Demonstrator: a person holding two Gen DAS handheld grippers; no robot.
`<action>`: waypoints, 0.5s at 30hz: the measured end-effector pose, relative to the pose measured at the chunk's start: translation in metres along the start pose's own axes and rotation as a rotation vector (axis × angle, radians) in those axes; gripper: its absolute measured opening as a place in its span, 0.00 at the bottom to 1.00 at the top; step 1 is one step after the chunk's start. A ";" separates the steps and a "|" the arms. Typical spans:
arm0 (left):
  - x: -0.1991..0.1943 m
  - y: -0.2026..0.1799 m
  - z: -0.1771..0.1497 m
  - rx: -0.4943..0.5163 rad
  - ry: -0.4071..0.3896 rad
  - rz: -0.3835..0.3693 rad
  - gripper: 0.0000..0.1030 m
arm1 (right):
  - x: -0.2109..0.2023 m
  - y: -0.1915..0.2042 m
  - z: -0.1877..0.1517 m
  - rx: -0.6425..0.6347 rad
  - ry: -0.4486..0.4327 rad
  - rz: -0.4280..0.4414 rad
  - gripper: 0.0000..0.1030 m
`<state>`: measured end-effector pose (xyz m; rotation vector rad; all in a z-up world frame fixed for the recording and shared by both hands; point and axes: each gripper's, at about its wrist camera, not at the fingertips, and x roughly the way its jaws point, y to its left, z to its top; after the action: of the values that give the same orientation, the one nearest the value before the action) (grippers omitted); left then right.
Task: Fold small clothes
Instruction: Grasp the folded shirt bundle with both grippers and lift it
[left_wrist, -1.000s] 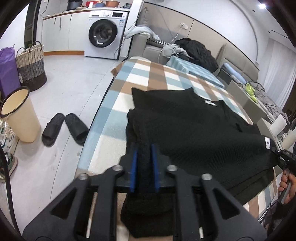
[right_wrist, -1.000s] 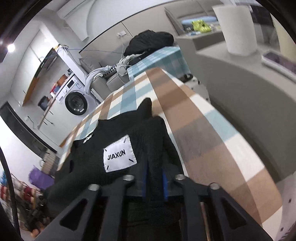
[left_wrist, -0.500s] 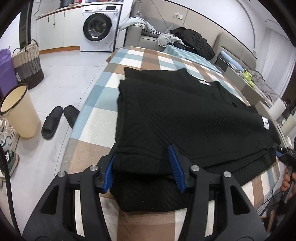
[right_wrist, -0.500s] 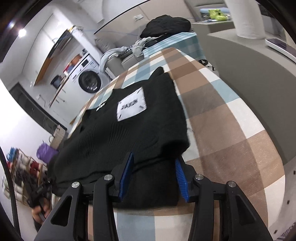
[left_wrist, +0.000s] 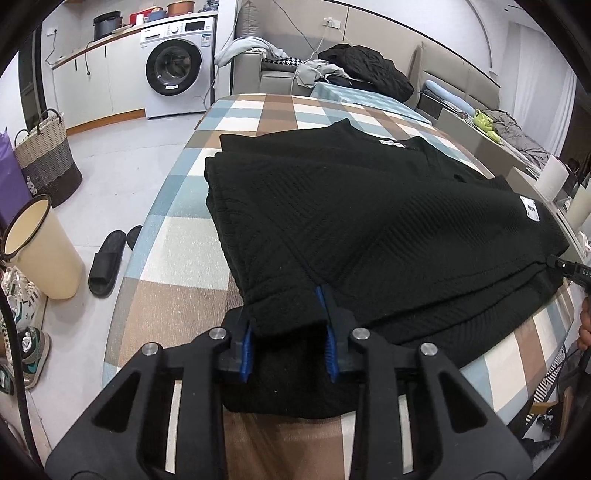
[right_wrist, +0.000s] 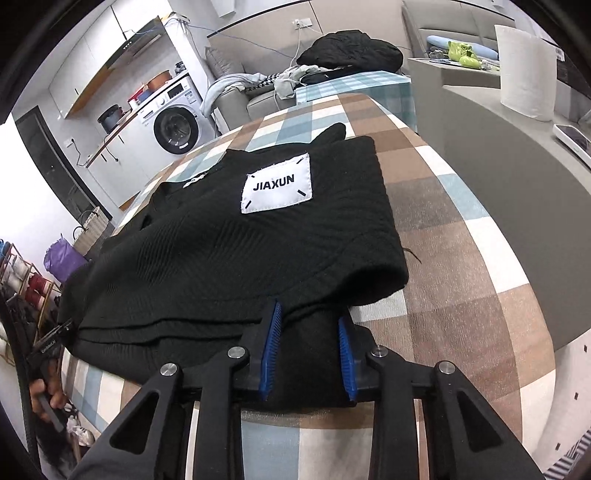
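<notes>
Both tongs narrowed since before, left tongs (left_wrist: 288, 332), right tongs (right_wrist: 307, 343), straddling black sweater (left_wrist: 369, 229)

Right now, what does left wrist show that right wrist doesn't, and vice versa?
Left wrist only: slippers and a cream bin on the floor.

Right wrist only: the JIAXUN patch readable, a paper roll on the grey counter, a shoe rack.

Both: the black sweater on the checked cloth, the washer, and each view's own gripper, left and right, part-closed around a sweater corner.
</notes>
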<state>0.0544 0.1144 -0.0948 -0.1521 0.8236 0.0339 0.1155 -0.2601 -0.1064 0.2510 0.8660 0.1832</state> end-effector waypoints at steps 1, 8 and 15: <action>-0.002 -0.001 -0.002 0.005 0.000 0.001 0.25 | 0.000 0.001 0.000 -0.001 0.000 0.000 0.27; -0.014 0.002 -0.011 0.025 0.004 -0.004 0.25 | -0.006 -0.001 -0.005 0.007 0.012 0.019 0.27; -0.015 0.017 -0.007 -0.027 0.011 -0.037 0.27 | -0.008 -0.011 -0.004 0.039 0.011 0.077 0.28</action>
<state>0.0381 0.1309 -0.0906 -0.1929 0.8312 0.0089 0.1076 -0.2720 -0.1062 0.3200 0.8719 0.2402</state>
